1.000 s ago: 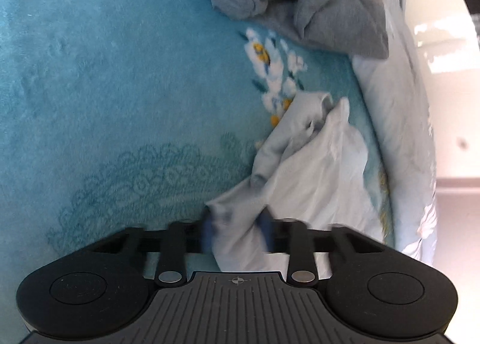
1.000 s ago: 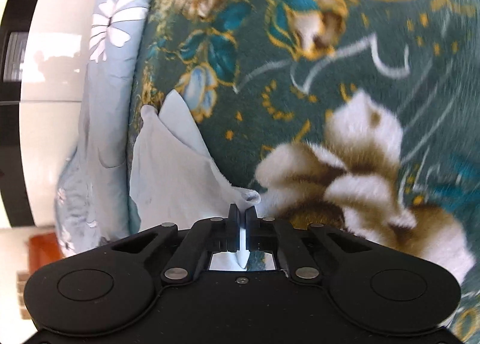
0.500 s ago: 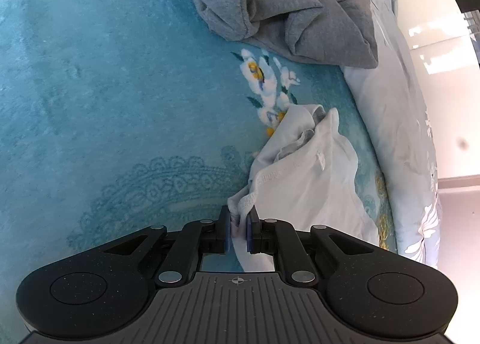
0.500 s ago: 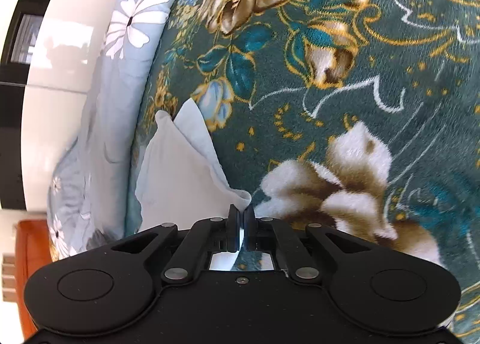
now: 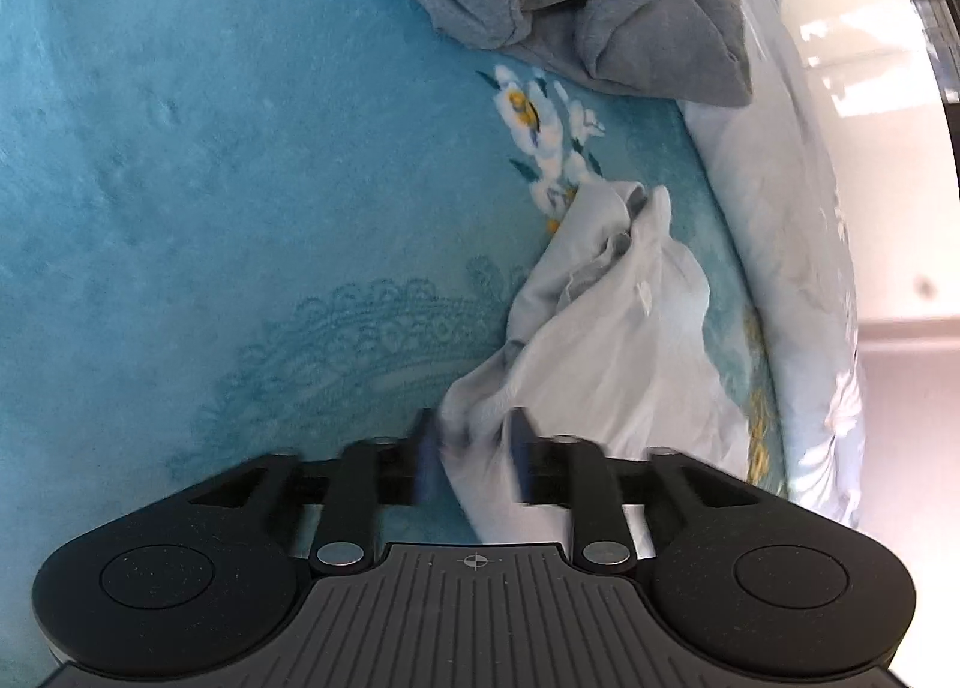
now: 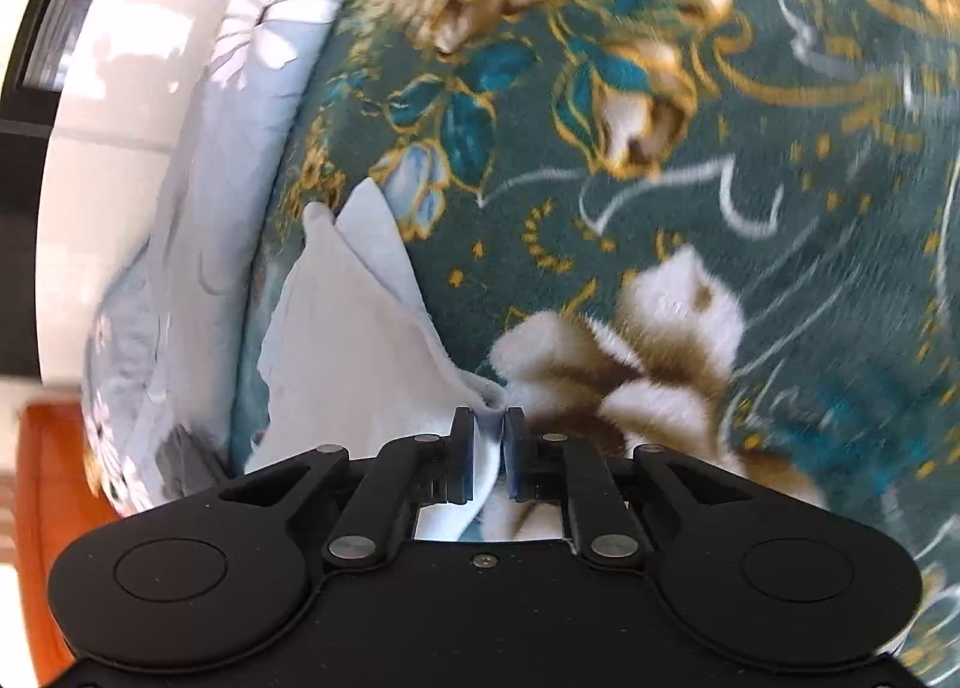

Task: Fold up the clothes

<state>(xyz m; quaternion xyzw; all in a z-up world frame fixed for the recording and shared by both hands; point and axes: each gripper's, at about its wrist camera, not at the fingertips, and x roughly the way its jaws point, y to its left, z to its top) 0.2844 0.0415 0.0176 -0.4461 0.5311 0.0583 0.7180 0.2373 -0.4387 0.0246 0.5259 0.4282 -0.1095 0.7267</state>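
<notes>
My left tongs (image 5: pixel 471 463) were opening, jaws blurred and set apart with a corner of the pale garment (image 5: pixel 606 364) between them, no longer pinched. That garment lay crumpled at lower centre-right of the left view on the turquoise blanket (image 5: pixel 210 178), with a grey garment (image 5: pixel 576 4) heaped at the top. My right tongs (image 6: pixel 487 460) were opening too, only narrowly parted, a fold of the pale garment (image 6: pixel 348 364) between the jaws; I could not tell whether it was gripped. It spread toward lower left over the dark floral blanket (image 6: pixel 750 208).
</notes>
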